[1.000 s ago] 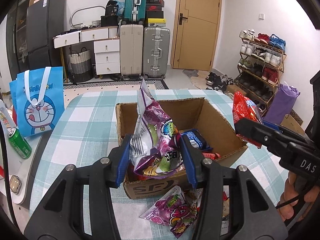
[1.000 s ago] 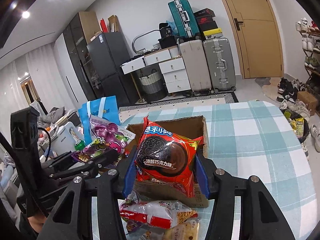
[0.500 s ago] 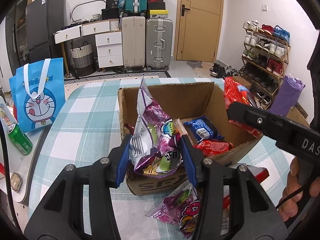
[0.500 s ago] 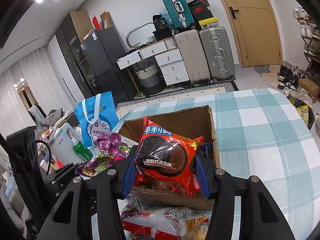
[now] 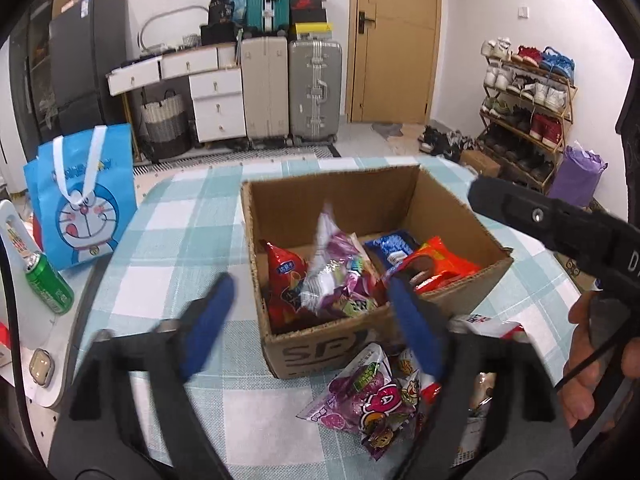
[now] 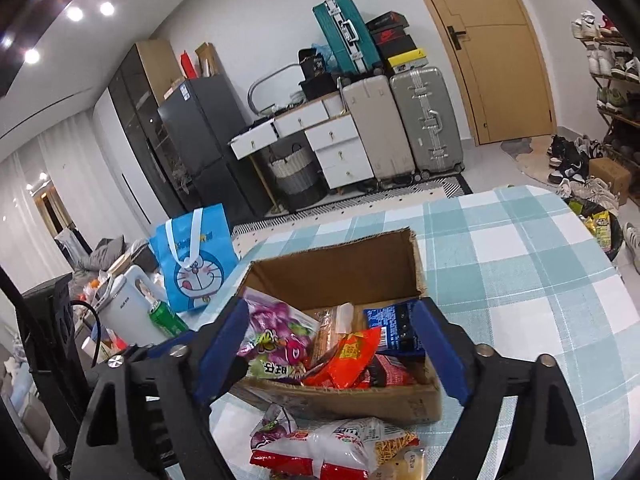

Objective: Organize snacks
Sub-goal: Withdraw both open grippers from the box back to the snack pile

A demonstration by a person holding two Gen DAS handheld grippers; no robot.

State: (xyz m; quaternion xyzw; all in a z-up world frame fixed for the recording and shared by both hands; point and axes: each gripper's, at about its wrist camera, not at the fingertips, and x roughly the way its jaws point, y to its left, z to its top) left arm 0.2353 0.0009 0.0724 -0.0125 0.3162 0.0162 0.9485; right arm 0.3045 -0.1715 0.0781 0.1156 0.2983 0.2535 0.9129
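both claws, left gripper [image 5: 308, 324] and right gripper [image 6: 332, 350], have just spread wide with nothing pinched; the purple packet [image 5: 340, 276] and red packet [image 5: 436, 268] lie in the cardboard box [image 5: 460, 300]. best to lift clear before reaching for the loose snacks [image 6: 340, 448] in front.

Checked table [image 5: 168, 232] under cardboard box [image 5: 332, 350], loose snack packets [image 5: 360, 396].
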